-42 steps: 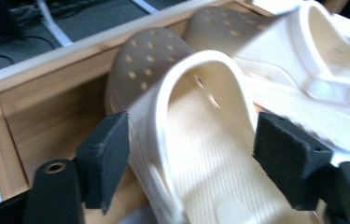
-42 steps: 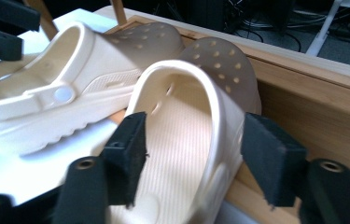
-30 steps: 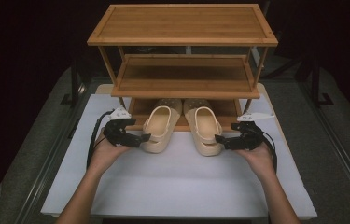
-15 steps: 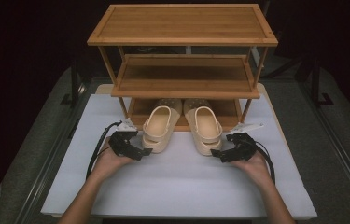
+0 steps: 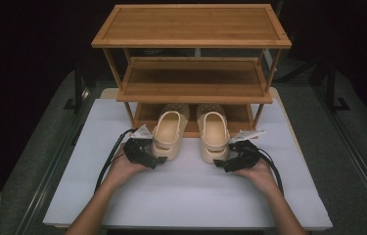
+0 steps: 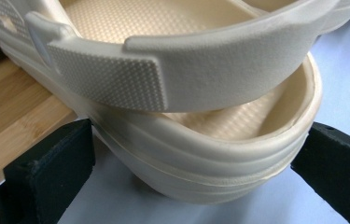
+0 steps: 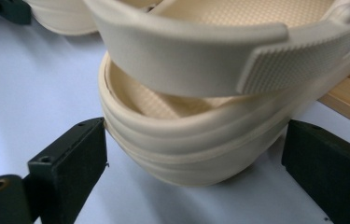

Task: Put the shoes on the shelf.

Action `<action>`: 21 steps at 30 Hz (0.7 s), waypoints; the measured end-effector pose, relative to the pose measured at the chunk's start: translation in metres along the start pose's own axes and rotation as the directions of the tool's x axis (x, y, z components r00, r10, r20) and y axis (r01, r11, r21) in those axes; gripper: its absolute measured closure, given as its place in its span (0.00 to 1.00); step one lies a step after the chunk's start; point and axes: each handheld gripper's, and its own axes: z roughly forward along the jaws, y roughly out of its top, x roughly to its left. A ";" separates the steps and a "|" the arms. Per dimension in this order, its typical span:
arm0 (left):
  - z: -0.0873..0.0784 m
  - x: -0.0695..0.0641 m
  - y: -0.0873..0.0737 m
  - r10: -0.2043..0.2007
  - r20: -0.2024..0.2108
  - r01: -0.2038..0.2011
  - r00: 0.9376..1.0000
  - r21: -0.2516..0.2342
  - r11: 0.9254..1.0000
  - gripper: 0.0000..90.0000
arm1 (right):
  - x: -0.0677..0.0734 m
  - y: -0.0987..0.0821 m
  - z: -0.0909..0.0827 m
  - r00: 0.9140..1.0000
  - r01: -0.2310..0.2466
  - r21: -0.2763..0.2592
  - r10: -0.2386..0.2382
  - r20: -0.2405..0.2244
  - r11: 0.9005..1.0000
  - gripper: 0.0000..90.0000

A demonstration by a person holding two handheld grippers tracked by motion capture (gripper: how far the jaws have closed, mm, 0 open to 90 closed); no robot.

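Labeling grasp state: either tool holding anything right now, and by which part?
Each tool straddles a clog's heel: left tool at the left clog, right tool at the right clog. Jaws look open around the heels, so nothing is clamped yet.

Your white table (image 5: 181, 196) carries a bamboo rack (image 5: 191, 44) at twelve o'clock; two cream clogs (image 5: 166, 137) rest heel-out at centre.

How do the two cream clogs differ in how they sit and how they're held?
The left clog sits heel-out nearer the person; the right clog reaches slightly less far out. The left gripper straddles the left clog's heel; the right gripper straddles the right clog's. Both are cream, toes under the wooden rack, straps raised, jaws open around them.
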 end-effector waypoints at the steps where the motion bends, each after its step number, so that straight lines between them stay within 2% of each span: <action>1: 0.001 -0.001 0.001 -0.005 0.001 0.005 1.000 -0.005 1.000 0.00 | 0.000 0.001 0.000 1.000 -0.006 -0.003 0.006 -0.002 1.000 0.07; 7: 0.011 -0.002 0.008 -0.009 0.003 0.009 1.000 -0.016 1.000 0.00 | 0.001 0.006 0.006 1.000 -0.020 -0.018 0.020 -0.003 1.000 0.07; 18: 0.030 -0.009 0.020 -0.026 0.012 0.026 1.000 -0.055 0.998 0.00 | 0.006 0.018 0.021 1.000 0.002 -0.031 -0.003 -0.007 1.000 0.08; 21: 0.034 -0.010 0.023 -0.017 -0.013 0.017 1.000 -0.045 0.999 0.00 | 0.006 0.019 0.023 1.000 0.000 -0.039 0.000 -0.001 0.999 0.08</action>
